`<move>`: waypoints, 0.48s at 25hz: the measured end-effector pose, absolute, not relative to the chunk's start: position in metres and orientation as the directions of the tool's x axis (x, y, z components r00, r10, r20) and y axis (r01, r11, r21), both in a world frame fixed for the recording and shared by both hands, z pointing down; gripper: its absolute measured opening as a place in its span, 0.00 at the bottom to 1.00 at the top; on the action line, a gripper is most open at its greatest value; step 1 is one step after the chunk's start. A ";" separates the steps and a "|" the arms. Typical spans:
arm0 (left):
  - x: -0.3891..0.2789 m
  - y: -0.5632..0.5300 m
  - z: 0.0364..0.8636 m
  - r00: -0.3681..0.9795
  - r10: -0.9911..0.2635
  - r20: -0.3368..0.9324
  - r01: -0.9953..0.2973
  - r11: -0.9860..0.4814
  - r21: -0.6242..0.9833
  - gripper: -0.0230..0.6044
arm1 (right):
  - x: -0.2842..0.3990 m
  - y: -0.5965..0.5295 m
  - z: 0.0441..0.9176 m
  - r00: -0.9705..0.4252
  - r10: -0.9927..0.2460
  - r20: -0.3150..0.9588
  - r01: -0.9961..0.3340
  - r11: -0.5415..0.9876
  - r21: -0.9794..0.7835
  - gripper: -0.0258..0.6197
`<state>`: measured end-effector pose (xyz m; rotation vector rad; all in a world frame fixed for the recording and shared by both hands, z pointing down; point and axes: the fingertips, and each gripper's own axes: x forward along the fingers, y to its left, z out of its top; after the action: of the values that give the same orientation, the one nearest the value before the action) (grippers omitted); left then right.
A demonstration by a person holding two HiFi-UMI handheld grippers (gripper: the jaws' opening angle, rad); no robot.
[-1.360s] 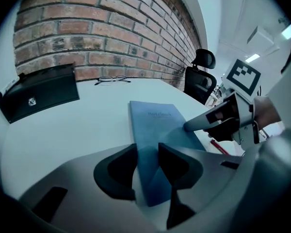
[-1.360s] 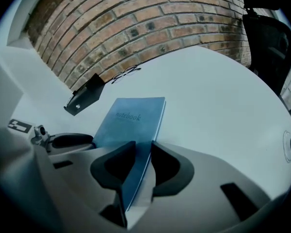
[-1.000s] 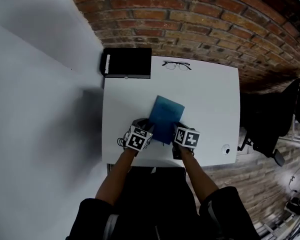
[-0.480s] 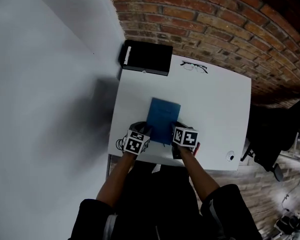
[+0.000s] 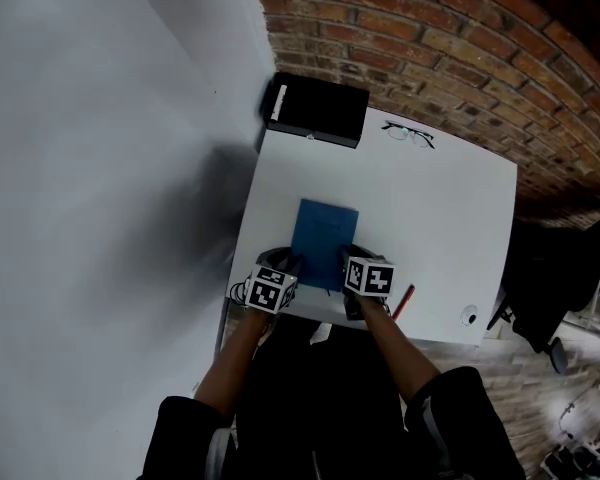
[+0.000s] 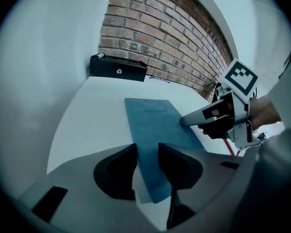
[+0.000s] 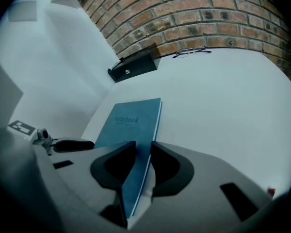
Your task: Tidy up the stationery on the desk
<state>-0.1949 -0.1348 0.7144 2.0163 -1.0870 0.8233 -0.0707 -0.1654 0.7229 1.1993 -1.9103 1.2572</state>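
In the head view, a blue notebook [image 5: 324, 230] is at the near middle of the white desk [image 5: 440, 208], its near end taken between the left gripper [image 5: 286, 265] and the right gripper [image 5: 348, 257], with a black box [image 5: 315, 110] at the far left corner. In the left gripper view, the jaws pinch the notebook's near left edge. In the right gripper view, the jaws clamp its near right edge, the cover almost edge-on.

Notebook [image 5: 324, 240] at frame centre, over the desk [image 5: 450, 223] — box [image 5: 315, 110] at the desk's upper left, glasses [image 5: 408, 134] right of it, pencil [image 5: 404, 301] lower right.
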 end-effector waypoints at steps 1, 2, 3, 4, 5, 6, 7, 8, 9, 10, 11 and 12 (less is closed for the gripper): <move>-0.197 -0.133 0.714 0.446 -0.432 0.784 -0.873 -0.404 0.274 0.27 | -0.073 -0.164 0.723 -0.452 -0.373 0.811 -0.892 0.167 -0.420 0.22; -0.198 -0.131 0.714 0.445 -0.433 0.784 -0.874 -0.401 0.275 0.27 | -0.074 -0.163 0.723 -0.454 -0.370 0.811 -0.891 0.169 -0.422 0.22; -0.199 -0.129 0.714 0.445 -0.434 0.783 -0.874 -0.399 0.276 0.27 | -0.076 -0.162 0.723 -0.456 -0.369 0.810 -0.890 0.172 -0.423 0.22; -0.200 -0.128 0.714 0.446 -0.435 0.783 -0.875 -0.397 0.278 0.27 | -0.077 -0.162 0.723 -0.457 -0.368 0.810 -0.889 0.175 -0.422 0.22; -0.201 -0.127 0.714 0.446 -0.435 0.782 -0.875 -0.395 0.279 0.27 | -0.078 -0.161 0.723 -0.457 -0.368 0.810 -0.889 0.179 -0.421 0.22; -0.202 -0.126 0.715 0.445 -0.437 0.782 -0.876 -0.392 0.280 0.27 | -0.079 -0.160 0.723 -0.458 -0.367 0.810 -0.889 0.181 -0.420 0.22; -0.203 -0.125 0.715 0.444 -0.438 0.781 -0.877 -0.389 0.281 0.27 | -0.079 -0.159 0.724 -0.458 -0.366 0.810 -0.889 0.181 -0.421 0.22; -0.203 -0.125 0.716 0.444 -0.440 0.781 -0.878 -0.387 0.281 0.27 | -0.079 -0.158 0.724 -0.459 -0.364 0.810 -0.888 0.179 -0.423 0.22; -0.203 -0.125 0.716 0.443 -0.442 0.780 -0.879 -0.385 0.281 0.27 | -0.079 -0.158 0.725 -0.460 -0.362 0.811 -0.888 0.177 -0.424 0.22; -0.203 -0.125 0.716 0.443 -0.442 0.780 -0.879 -0.384 0.282 0.27 | -0.079 -0.158 0.725 -0.461 -0.358 0.812 -0.888 0.176 -0.426 0.22; -0.203 -0.125 0.717 0.443 -0.443 0.780 -0.880 -0.382 0.283 0.27 | -0.079 -0.158 0.725 -0.461 -0.355 0.813 -0.887 0.177 -0.426 0.22; -0.203 -0.126 0.717 0.444 -0.443 0.779 -0.880 -0.381 0.284 0.27 | -0.080 -0.159 0.725 -0.462 -0.352 0.814 -0.887 0.181 -0.425 0.22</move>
<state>-0.2032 -0.1257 0.7169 1.9949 -1.1069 0.7956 -0.0798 -0.1587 0.7247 1.1614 -1.9101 1.2584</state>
